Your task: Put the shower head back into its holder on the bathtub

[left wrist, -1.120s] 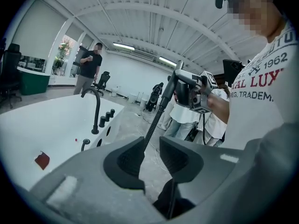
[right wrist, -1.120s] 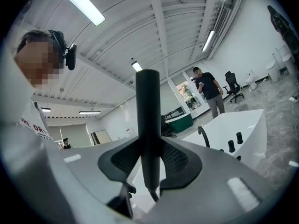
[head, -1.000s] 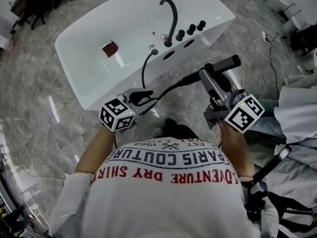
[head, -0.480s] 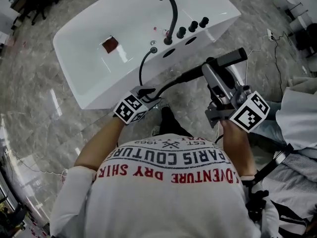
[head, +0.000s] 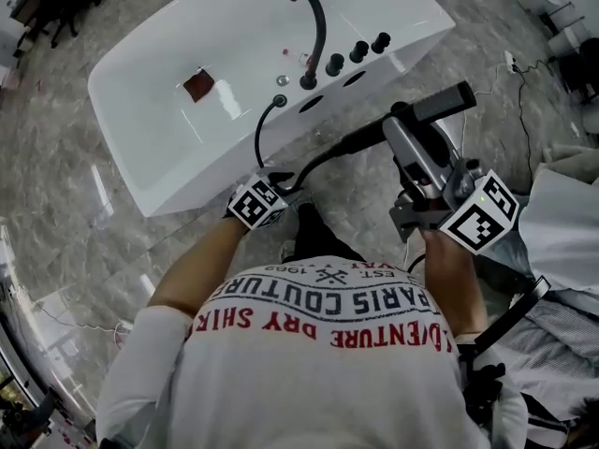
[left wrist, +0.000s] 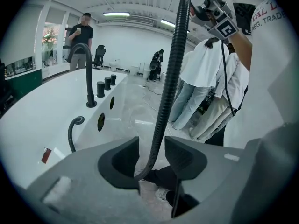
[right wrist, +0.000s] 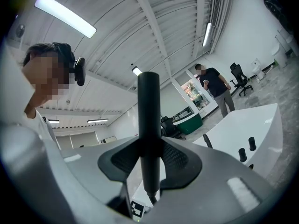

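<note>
The black shower head (head: 440, 104) sticks out past my right gripper (head: 404, 127), which is shut on its handle (right wrist: 148, 125) and holds it level beside the white bathtub (head: 140, 129). Its black ribbed hose (head: 323, 157) sags down to my left gripper (head: 281, 183) and curves on to a fitting on the tub deck (head: 279, 101). The left gripper (left wrist: 152, 155) is open. Its jaws have just been opening, and the hose (left wrist: 163, 106) runs loosely between them. A black faucet (head: 314, 31) and three knobs (head: 358, 52) stand on the deck above two dark oval openings (head: 311, 103).
A red object (head: 198, 85) lies in the tub. Cables (head: 515, 92) trail over the marble floor at the right. A person in white (left wrist: 205, 78) stands close by, and another person (left wrist: 81, 31) stands beyond the tub.
My left gripper has moved right and closer to the tub along the hose. The right gripper has carried the shower head a little to the right.
</note>
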